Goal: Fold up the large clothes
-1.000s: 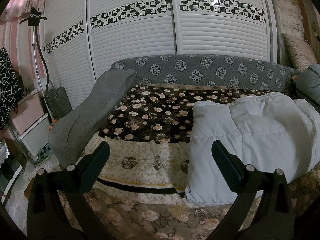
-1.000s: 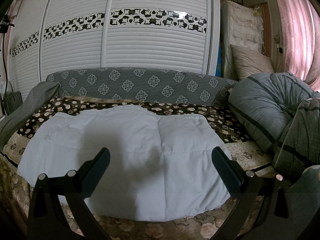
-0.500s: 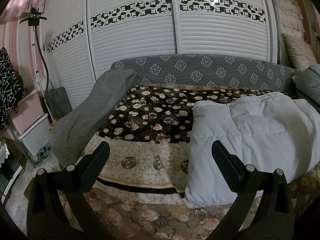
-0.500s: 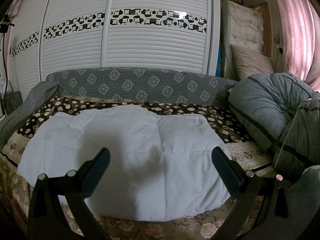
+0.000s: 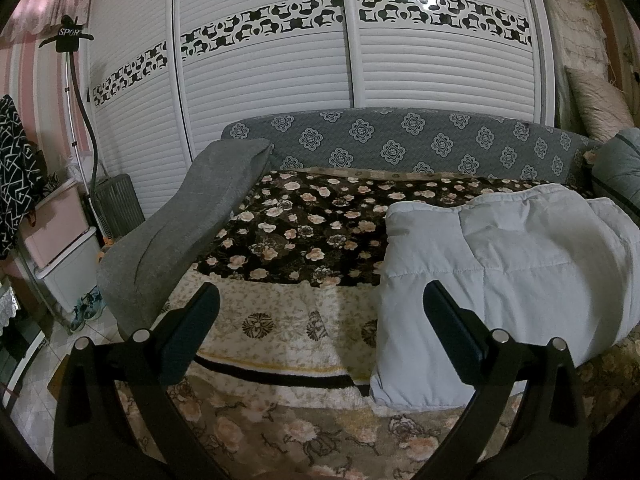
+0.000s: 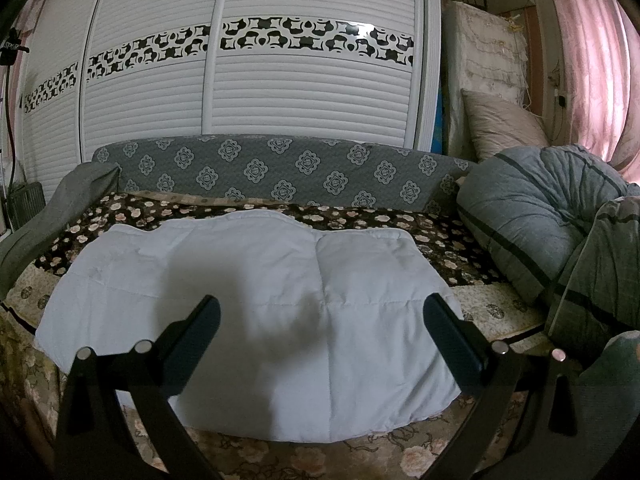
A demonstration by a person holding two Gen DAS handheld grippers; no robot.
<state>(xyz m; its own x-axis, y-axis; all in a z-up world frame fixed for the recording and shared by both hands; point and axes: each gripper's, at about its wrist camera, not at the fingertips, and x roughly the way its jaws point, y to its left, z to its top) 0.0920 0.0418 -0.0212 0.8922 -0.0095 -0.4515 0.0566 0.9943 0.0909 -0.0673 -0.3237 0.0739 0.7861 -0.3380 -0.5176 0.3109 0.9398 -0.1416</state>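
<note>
Quilted white garment [image 6: 256, 312] lies folded flat on the bed, near the front edge, with its near hem hanging slightly over the flowered bedspread [image 6: 280, 456] that drapes down the bed front. Right gripper [image 6: 320, 336] hovers in front of and above the garment, its 2 fingers [image 6: 192, 340] spread wide with nothing between them; a soft shadow falls on the fabric between the fingers. Left gripper [image 5: 320, 336] is held further to the left, also with both fingers [image 5: 188, 332] spread wide and empty; from the left wrist view the garment [image 5: 500, 280] appears at the right, and the right finger overlaps its near left edge in the picture, though contact cannot be confirmed. Beneath the garment are a cream patterned blanket [image 5: 280, 320] and, further back, a dark blanket with pale roses [image 5: 320, 216]. A plain grey cushion [image 5: 192, 232] rests along the left end of the bed. A bundled grey duvet with dark stripes [image 6: 540, 232] occupies the right end. A grey medallion-pattern backrest [image 6: 280, 172] runs behind the bed, and white slatted wardrobe doors [image 6: 240, 88] stand behind it.
</note>
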